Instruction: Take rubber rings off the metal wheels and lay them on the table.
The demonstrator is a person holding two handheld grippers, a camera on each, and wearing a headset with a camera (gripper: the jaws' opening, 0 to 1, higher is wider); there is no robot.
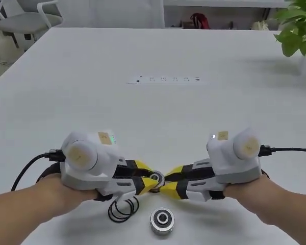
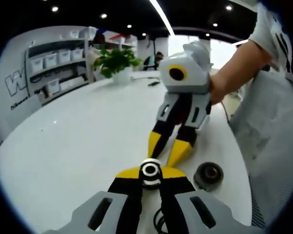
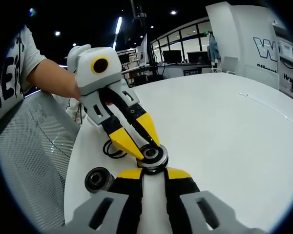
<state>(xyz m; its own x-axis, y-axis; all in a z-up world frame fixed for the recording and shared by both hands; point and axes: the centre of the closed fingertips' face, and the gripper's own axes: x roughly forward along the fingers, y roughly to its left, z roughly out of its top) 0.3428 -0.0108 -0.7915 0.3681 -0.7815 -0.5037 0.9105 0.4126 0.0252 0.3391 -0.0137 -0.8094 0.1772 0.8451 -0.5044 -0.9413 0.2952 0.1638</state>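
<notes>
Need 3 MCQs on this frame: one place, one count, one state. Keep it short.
1. Where on the table are the loose black rubber rings?
A) far edge
B) under the left gripper
C) far right corner
2. How many metal wheels are in view?
A) one
B) two
C) four
3. The left gripper's jaws are:
A) wide open
B) shut on a wheel
C) shut on a ring

Answers:
1 B, the rings lie beneath that gripper.
2 B, one held wheel and one free wheel on the table.
3 B, the tips flank the held wheel in the left gripper view.
</notes>
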